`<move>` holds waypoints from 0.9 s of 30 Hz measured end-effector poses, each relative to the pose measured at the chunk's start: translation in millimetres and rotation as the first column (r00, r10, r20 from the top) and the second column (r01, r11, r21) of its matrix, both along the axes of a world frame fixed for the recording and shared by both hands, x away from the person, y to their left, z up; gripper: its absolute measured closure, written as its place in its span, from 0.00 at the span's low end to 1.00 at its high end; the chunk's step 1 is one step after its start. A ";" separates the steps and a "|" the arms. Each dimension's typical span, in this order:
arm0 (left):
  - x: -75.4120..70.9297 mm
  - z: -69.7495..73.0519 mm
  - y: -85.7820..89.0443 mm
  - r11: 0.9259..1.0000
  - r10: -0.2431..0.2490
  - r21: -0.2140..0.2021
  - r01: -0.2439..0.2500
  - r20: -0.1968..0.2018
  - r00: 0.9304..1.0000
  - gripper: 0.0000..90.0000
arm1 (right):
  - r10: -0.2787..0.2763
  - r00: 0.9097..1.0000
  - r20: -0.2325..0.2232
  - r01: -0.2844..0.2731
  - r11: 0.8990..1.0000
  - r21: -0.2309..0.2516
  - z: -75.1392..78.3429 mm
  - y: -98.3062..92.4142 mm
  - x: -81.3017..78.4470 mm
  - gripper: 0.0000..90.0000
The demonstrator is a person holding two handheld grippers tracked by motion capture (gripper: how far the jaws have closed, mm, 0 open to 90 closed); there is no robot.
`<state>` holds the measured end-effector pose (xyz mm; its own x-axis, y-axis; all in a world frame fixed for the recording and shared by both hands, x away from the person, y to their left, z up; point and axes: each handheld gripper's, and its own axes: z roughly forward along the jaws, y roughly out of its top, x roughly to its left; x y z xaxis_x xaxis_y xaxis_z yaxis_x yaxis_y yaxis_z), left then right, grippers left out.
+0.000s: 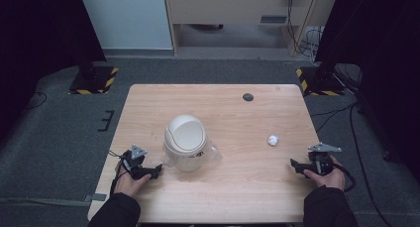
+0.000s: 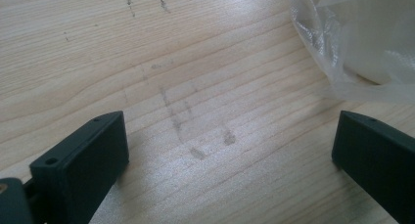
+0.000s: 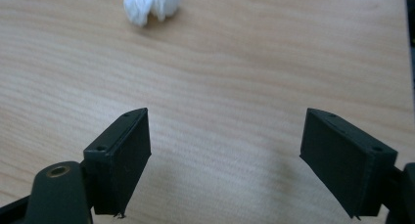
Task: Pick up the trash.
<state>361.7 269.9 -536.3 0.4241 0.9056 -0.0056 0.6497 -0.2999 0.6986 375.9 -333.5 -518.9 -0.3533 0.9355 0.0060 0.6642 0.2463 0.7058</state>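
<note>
A small white bin with a domed swing lid (image 1: 185,135) stands left of the table's middle, lined with a clear plastic bag (image 1: 212,155) whose crinkled edge (image 2: 342,48) lies at the upper right in the left gripper view. A crumpled white paper ball (image 1: 273,140) lies on the wood to the right, and the same paper ball (image 3: 151,5) sits ahead of my right gripper's jaws. My left gripper (image 1: 157,169) rests low beside the bin, open and holding nothing (image 2: 230,145). My right gripper (image 1: 293,163) is near the right edge, open and holding nothing (image 3: 227,150).
The wooden table (image 1: 233,197) has a round dark cable hole (image 1: 248,97) at the back. Black stand bases with yellow-black tape (image 1: 94,78) flank the far corners on grey carpet. Cables (image 1: 356,138) trail along the right side.
</note>
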 end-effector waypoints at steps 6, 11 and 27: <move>0.0 0.0 0.5 1.000 -0.005 -0.001 0.005 0.000 1.000 0.00 | 0.000 0.997 0.077 -0.003 0.999 0.041 11.5 0.6 -0.5 0.21; 0.2 0.0 0.9 1.000 -0.009 -0.001 0.009 0.000 1.000 0.00 | 0.040 0.989 0.145 -0.052 0.995 0.080 28.7 6.5 0.5 0.20; 0.3 0.1 1.5 1.000 -0.015 -0.001 0.015 -0.001 1.000 0.00 | 0.068 0.950 0.305 -0.129 0.974 0.184 72.9 20.8 -3.7 0.19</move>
<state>362.0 271.4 -536.3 0.4379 0.8990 -0.0066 0.6459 -0.3094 0.6979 372.2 -312.7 -445.9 -0.4576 0.8864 0.0702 0.3979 0.1336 0.9077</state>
